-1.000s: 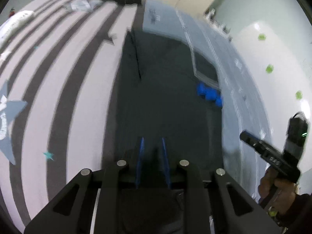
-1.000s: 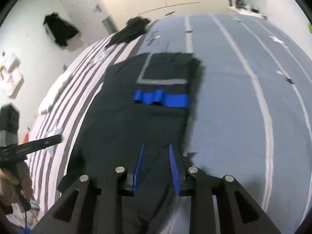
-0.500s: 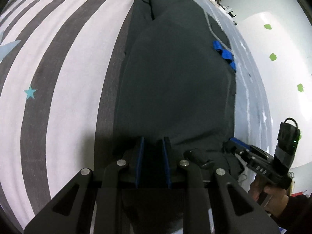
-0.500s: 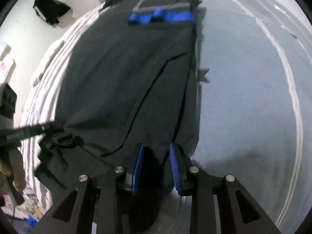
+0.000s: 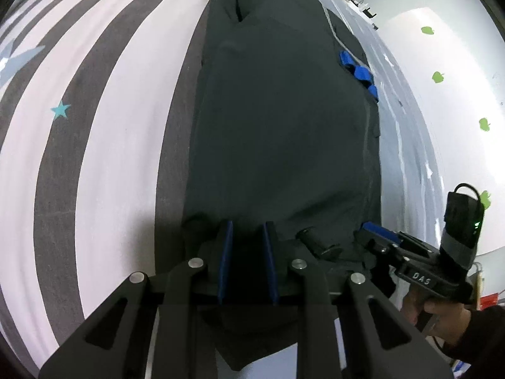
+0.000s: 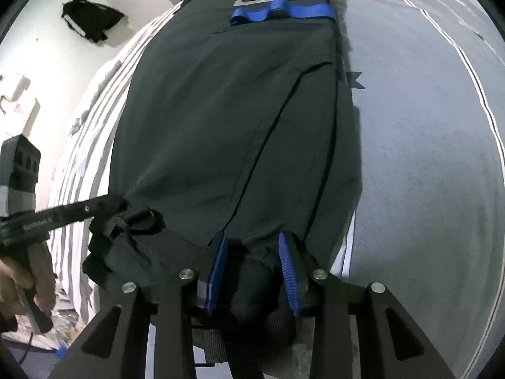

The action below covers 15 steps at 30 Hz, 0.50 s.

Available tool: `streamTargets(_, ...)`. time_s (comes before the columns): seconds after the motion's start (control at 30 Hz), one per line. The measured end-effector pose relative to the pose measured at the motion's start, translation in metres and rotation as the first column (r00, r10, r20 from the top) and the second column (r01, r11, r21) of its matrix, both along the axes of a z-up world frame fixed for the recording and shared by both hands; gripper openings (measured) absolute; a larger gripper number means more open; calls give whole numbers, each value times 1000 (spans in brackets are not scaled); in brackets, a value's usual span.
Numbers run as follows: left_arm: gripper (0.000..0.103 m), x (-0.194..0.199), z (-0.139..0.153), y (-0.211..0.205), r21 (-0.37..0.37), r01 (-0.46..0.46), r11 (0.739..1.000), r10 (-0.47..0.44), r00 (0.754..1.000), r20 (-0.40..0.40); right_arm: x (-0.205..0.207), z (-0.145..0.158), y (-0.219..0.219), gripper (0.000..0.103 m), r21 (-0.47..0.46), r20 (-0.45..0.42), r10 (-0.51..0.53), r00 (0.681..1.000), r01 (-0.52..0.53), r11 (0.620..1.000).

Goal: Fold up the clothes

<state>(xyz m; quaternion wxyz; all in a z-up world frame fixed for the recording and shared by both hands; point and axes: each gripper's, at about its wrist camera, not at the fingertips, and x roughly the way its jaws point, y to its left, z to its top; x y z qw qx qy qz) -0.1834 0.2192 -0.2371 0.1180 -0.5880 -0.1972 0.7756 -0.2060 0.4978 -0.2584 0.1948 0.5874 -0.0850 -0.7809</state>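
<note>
Dropped lower and closer to the bed since a second ago — both grippers now right over the near hem of the dark garment (image 5: 277,132), with far less of the room showing. Left gripper (image 5: 247,260): jaws narrowly parted, dark cloth bunched between the blue pads and apparently pinched. Right gripper (image 6: 252,271): jaws opening, a thick roll of the same cloth still between them; hard to tell whether the pads still press on it.

Outward from there: garment laid lengthwise on the bed (image 5: 104,145), near edge gathered at both grippers, far end carrying a blue strap (image 6: 282,12) and a grey-trimmed panel. Left part of the bedcover striped grey and white, right part plain blue-grey. Black buckle or ring (image 6: 143,218) at the garment's near left corner, beside the left gripper's tip. Another dark garment (image 6: 93,20) lying away to the far left, off the bed.

Step in hand, by judgement: setting down the folded-over edge and letting go. Next move likely calls for both jaws to free the cloth cleanly, then withdraw without dragging the fold — then a fresh grip for a further fold.

No containers visible.
</note>
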Motion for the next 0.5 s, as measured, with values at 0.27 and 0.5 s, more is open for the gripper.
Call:
streamTargets(0.27,18,-50,43,-6,-97,-70,993,49,979,-199,-65,59,-4,48,62,-202,-84,976,98,993)
streamTargets(0.5,22,-167,41,-20,-115,-151,982,116,958,-264,-164,59,-19,48,67,-317,-127,940,156,986)
